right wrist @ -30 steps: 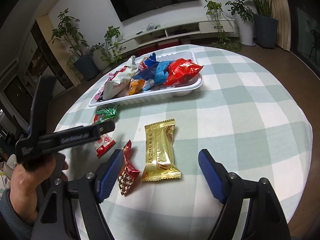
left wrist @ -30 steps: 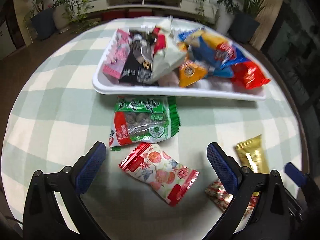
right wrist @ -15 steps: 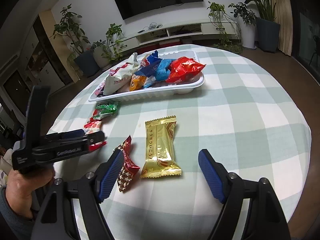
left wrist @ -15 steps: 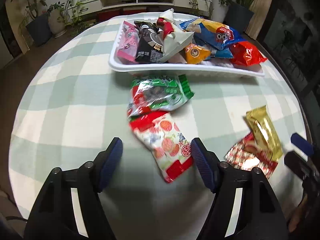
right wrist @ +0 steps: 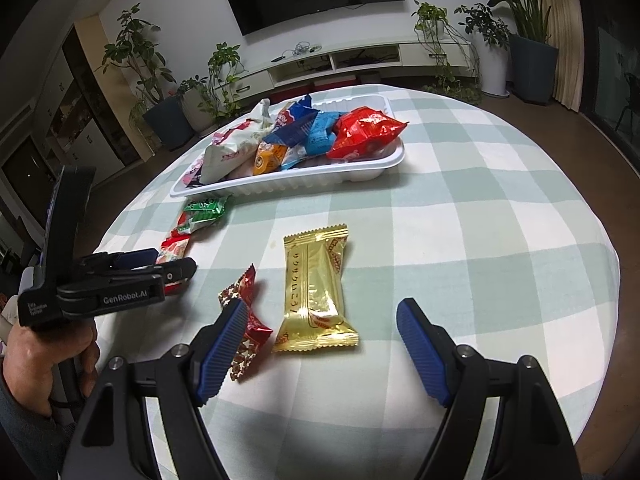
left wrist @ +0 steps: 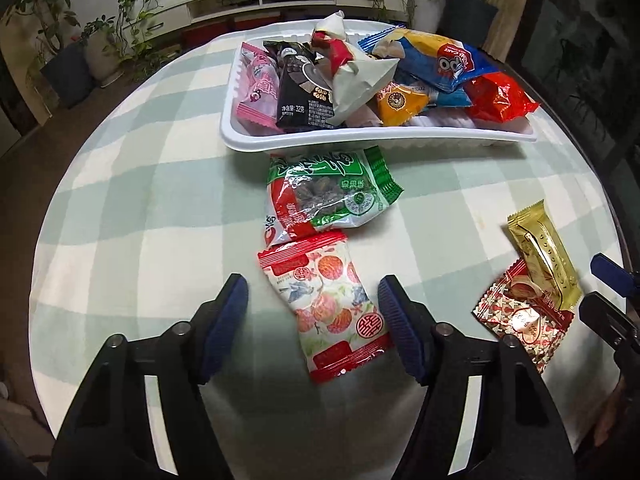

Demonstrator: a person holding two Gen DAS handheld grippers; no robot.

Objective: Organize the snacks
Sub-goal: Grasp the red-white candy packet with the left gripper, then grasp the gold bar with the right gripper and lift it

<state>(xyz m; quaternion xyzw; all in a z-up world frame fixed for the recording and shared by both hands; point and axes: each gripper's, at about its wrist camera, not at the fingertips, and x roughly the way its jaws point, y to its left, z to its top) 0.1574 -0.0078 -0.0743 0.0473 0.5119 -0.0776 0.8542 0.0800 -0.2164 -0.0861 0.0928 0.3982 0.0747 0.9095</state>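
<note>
Round counter (right wrist: pixel 500 208) under green-and-white check cloth, white snack-filled tray (left wrist: pixel 360 142) at far side, green packet (left wrist: pixel 332 192), red-and-white packet (left wrist: pixel 332 304), gold packet (right wrist: pixel 316 292), red patterned packet (right wrist: pixel 248 332) nearer.

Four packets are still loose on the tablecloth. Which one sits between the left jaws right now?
The white packet printed with red fruit and red ends. The green-and-red one lies beyond it by the tray; the gold and red-patterned packets lie off to the right.
</note>
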